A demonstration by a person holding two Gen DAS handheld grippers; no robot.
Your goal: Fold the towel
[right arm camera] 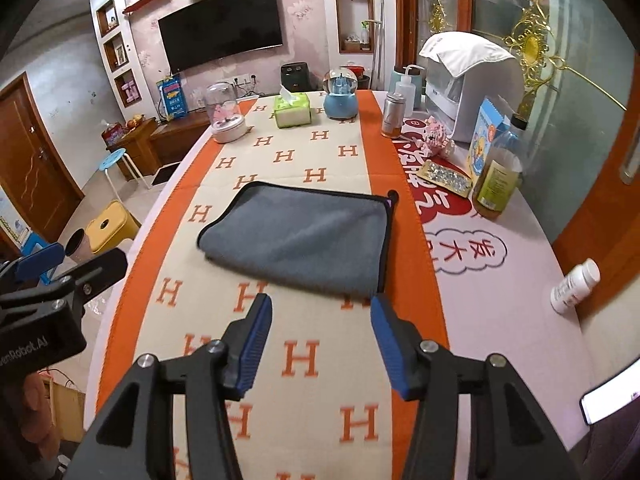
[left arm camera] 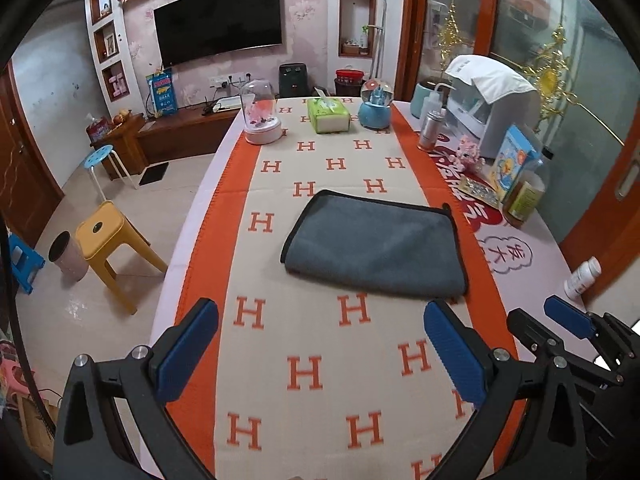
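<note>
Both claws are empty and hanging over the near end of the table. The left gripper (left arm camera: 320, 344) has its blue pads spread really wide, nothing between them except the H-patterned runner (left arm camera: 332, 392) below. The right gripper (right arm camera: 320, 340) is open too, a bit narrower, holding nothing, and its tips sit just short of the near edge of the towel (right arm camera: 296, 236) without touching it. In the left wrist view you can see the right gripper poking in at the right edge, and the right wrist view catches the left one at its left edge, so they're side by side. The towel itself is grey with black trim, already folded over into a flat rectangle, lying in the middle of the runner, its hanging loop sticking out at the far right corner. Past it at the far end: a glass dome ornament (left arm camera: 262, 114), a green tissue box (left arm camera: 328, 114) and a blue snow globe (left arm camera: 376, 104). A white pill bottle (right arm camera: 574, 286) lies on its side off to the right.
</note>
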